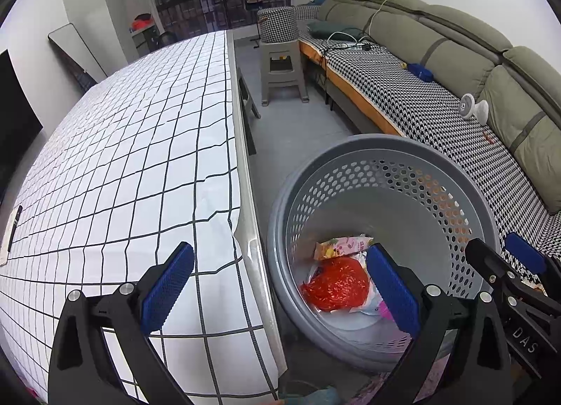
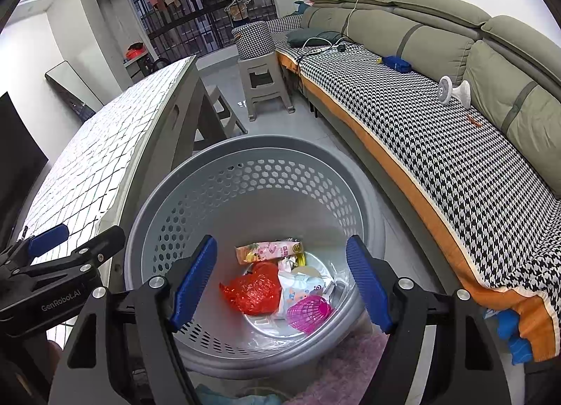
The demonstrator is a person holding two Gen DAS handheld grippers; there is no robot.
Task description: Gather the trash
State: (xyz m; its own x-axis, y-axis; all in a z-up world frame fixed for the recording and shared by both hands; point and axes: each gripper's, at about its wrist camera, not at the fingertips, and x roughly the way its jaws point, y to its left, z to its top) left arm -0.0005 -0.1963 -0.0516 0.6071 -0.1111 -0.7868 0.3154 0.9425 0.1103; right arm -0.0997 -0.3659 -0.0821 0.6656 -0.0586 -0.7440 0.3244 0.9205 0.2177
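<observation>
Grey floor, perforated grey basket (image 2: pixel 252 173), crumpled red wrapper (image 2: pixel 254 287)

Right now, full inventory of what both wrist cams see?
basket: 1, grey, perforated, on floor between table and sofa
red bag: 1, crumpled, in basket
snack wrapper: 1, pink-yellow, in basket
pink mesh piece: 1, in basket
white wrapper: 1, in basket
table: 1, white grid cloth, left of basket
sofa: 1, olive, houndstooth cover
stool: 1, grey, houndstooth cushion on top
small fan: 1, white, on sofa
blue pouch: 1, on sofa
left gripper: open, empty
right gripper: open, empty, over basket
</observation>
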